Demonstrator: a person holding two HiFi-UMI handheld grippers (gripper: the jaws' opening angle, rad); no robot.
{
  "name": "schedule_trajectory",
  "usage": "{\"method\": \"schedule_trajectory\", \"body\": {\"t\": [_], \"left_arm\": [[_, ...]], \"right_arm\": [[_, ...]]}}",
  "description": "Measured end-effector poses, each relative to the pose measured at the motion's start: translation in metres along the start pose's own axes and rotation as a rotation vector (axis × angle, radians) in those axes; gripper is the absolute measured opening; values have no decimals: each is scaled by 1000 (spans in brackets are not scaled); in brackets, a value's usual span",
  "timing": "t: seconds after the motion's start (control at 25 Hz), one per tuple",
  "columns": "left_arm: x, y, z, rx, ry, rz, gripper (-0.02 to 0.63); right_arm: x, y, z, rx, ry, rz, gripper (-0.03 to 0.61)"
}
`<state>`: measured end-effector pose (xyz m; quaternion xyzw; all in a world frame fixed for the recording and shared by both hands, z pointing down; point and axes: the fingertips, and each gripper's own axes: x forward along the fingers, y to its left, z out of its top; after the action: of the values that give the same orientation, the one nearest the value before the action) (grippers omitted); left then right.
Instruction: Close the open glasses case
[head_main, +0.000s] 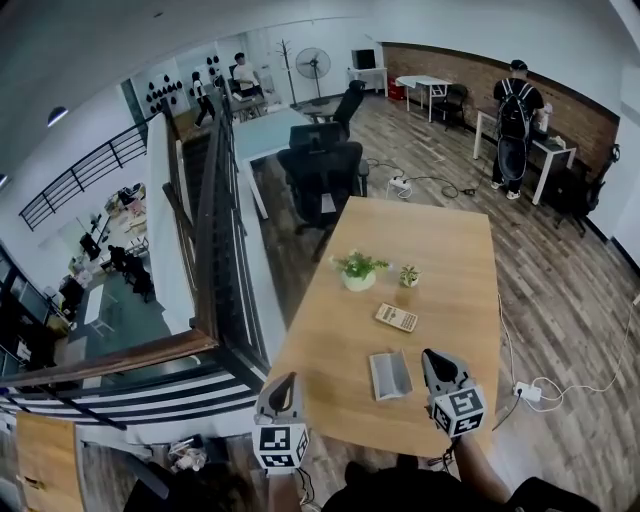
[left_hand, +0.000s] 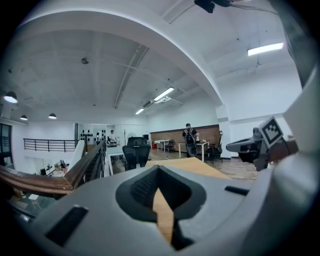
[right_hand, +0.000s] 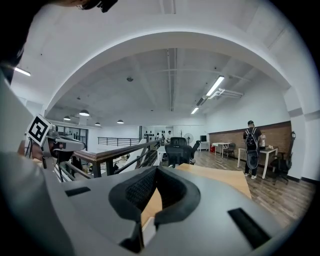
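Evidently this is the approach step: the glasses case (head_main: 390, 375) lies open on the near end of the wooden table (head_main: 440, 260), its lid not yet folded over, between the two tongs and well nearer the right one. The right gripper (head_main: 436, 362) hovers just beside the case with its jaws pressed together and nothing between them. The left gripper (head_main: 283, 388) sits off the table's near-left corner, jaws likewise together and empty. The next move probably calls for steadying the base with one closed tip while the other gets behind the raised lid and tips it down. No brand or lettering can be read on the case or on the calculator (head_main: 396, 317) beyond it, and the marker cubes show only black-and-white square patterns.
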<state>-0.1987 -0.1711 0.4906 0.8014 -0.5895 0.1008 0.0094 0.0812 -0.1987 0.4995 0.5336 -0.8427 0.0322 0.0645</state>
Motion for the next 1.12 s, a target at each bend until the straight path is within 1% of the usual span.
{"method": "schedule_trajectory", "body": {"t": [0.2, 0.48, 0.68, 0.72, 0.76, 0.8, 1.12], "left_arm": [[-1, -2, 0, -2, 11, 17, -3], [2, 1, -5, -12, 29, 40, -2], [5, -4, -4, -10, 27, 44, -2], [5, -3, -4, -9, 26, 48, -2], [4, -2, -4, -9, 26, 51, -2], [3, -1, -3, -8, 28, 55, -2], [-7, 8, -6, -11, 38, 87, -3]], "right_arm": [[0, -3, -1, 4, 6, 10, 14], [2, -5, -7, -16, 11, 14, 14], [7, -10, -13, 15, 3, 31, 17], [9, -11, -14, 26, -2, 38, 69], [11, -11, -15, 33, -2, 44, 137], [12, -11, -17, 35, 3, 48, 150], [21, -13, -24, 19, 21, 42, 118]]}}
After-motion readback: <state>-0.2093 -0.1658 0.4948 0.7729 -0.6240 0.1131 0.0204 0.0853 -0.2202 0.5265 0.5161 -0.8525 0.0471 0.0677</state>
